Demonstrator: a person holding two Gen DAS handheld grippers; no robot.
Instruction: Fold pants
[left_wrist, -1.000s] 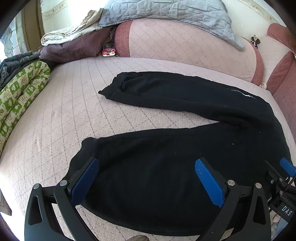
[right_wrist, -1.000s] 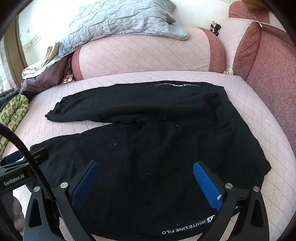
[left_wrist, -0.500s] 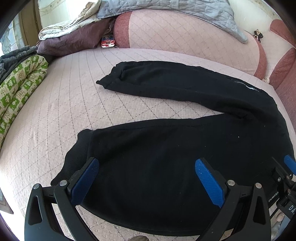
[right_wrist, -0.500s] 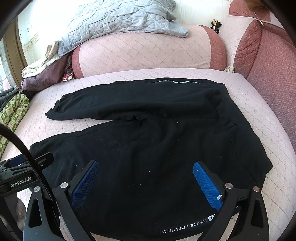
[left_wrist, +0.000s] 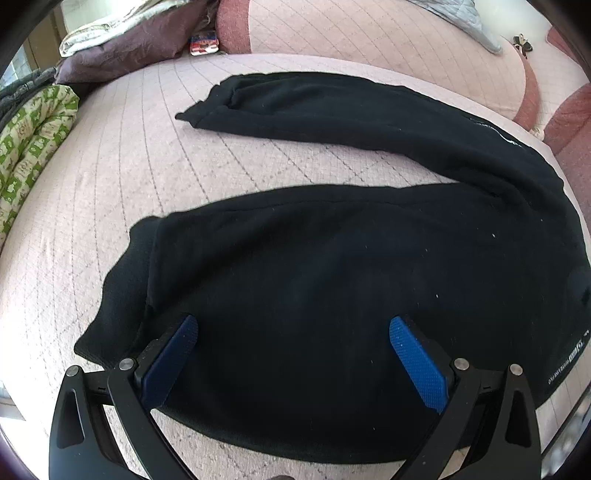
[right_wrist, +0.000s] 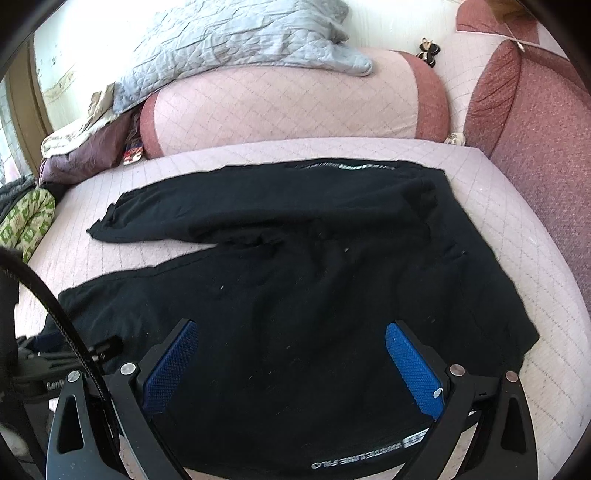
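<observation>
Black pants (left_wrist: 332, 266) lie spread flat on the pink quilted bed, legs apart in a V, cuffs to the left, waist to the right. My left gripper (left_wrist: 293, 332) is open, hovering low over the near leg close to its cuff. My right gripper (right_wrist: 290, 338) is open over the near leg by the hip of the pants (right_wrist: 314, 266). White lettering (right_wrist: 334, 461) shows on the near hem. Neither gripper holds cloth.
A pink bolster (right_wrist: 288, 107) with a grey quilt (right_wrist: 229, 40) lies at the back. A green patterned blanket (left_wrist: 33, 136) and a pile of folded cloth (left_wrist: 122, 48) are on the left. A red cushion (right_wrist: 535, 122) flanks the right side.
Both grippers have moved forward and lower towards the near leg; the pants look bigger in both views. The pants have not moved.
</observation>
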